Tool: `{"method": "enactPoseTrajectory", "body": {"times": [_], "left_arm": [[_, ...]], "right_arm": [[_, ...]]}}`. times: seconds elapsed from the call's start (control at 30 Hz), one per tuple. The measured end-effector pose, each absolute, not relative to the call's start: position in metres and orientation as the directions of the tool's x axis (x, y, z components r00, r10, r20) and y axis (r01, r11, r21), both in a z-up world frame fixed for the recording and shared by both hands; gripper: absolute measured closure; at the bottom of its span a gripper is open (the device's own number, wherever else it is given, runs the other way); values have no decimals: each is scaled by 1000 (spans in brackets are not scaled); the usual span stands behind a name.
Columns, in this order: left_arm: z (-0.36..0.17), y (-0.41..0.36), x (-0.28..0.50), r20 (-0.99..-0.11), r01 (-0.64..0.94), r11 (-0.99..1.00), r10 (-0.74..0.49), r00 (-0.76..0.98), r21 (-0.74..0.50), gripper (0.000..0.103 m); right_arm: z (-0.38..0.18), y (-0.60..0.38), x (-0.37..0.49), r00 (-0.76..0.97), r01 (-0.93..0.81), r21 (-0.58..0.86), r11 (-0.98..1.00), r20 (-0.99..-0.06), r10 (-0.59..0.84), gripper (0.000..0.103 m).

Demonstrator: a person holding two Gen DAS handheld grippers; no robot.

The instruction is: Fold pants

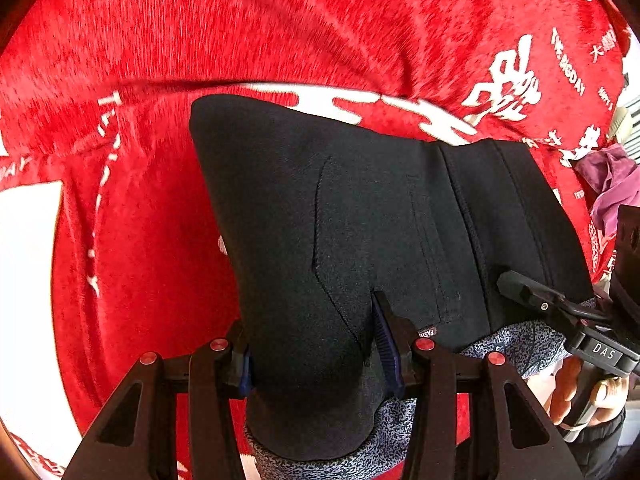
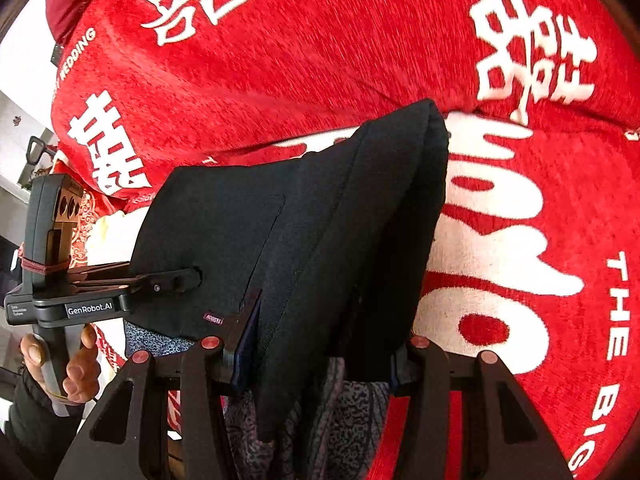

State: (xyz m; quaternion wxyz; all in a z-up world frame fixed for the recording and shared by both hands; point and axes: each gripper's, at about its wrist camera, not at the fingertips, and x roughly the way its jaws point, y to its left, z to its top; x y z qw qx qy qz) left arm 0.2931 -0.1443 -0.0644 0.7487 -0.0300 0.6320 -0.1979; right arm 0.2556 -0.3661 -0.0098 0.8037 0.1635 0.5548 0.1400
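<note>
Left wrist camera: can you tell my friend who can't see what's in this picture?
The left gripper is shut on folded black pants, lifted over a red blanket with white lettering. At the right edge, the right gripper grips the same pants, with a hand on its handle.

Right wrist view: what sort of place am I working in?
Probably a home bedroom, though little shows: the black pants hang over a red blanket printed with white wedding characters, like bedding, and purple clothing lies at its edge.

2 close wrist views facing forward, sharing black pants [image 1: 360,220] and red blanket [image 1: 160,60].
</note>
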Motion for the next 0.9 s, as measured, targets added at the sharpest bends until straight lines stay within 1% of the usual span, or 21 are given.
{"method": "enactPoseTrajectory", "body": {"times": [0.13,0.2,0.33,0.5,0.57,0.6,0.67,0.77,0.87,0.9], "left_arm": [[-75,-139,294,-927,251,913,-358,115,-321,53],[-79,-136,294,-921,255,907,-372,115,-335,50],[-97,-127,295,-911,232,902,-398,111,-365,37],[-105,-118,294,-890,229,886,-438,125,-404,29],[-110,-115,296,-889,226,885,-441,125,-407,19],[-111,-114,297,-888,218,884,-444,122,-413,18],[-114,-108,298,-882,186,880,-460,107,-437,17],[-101,-98,296,-894,139,898,-434,111,-419,17],[-70,-87,287,-898,156,918,-392,199,-366,17],[-58,-85,283,-891,163,919,-388,234,-358,17]], "right_arm": [[-27,-368,258,325,-36,419,907,-854,407,48],[-30,-371,258,326,-36,429,903,-849,416,48],[-37,-374,259,321,-40,435,900,-847,423,45],[-51,-382,258,320,-28,461,887,-836,445,41],[-57,-384,259,314,-26,464,886,-837,448,37],[-60,-386,259,309,-25,468,883,-837,452,36],[-70,-392,260,294,1,501,866,-828,478,29],[-68,-398,258,298,27,533,846,-812,502,25],[-46,-404,250,334,39,500,865,-823,460,20],[-31,-405,244,365,29,460,888,-832,419,19]]}}
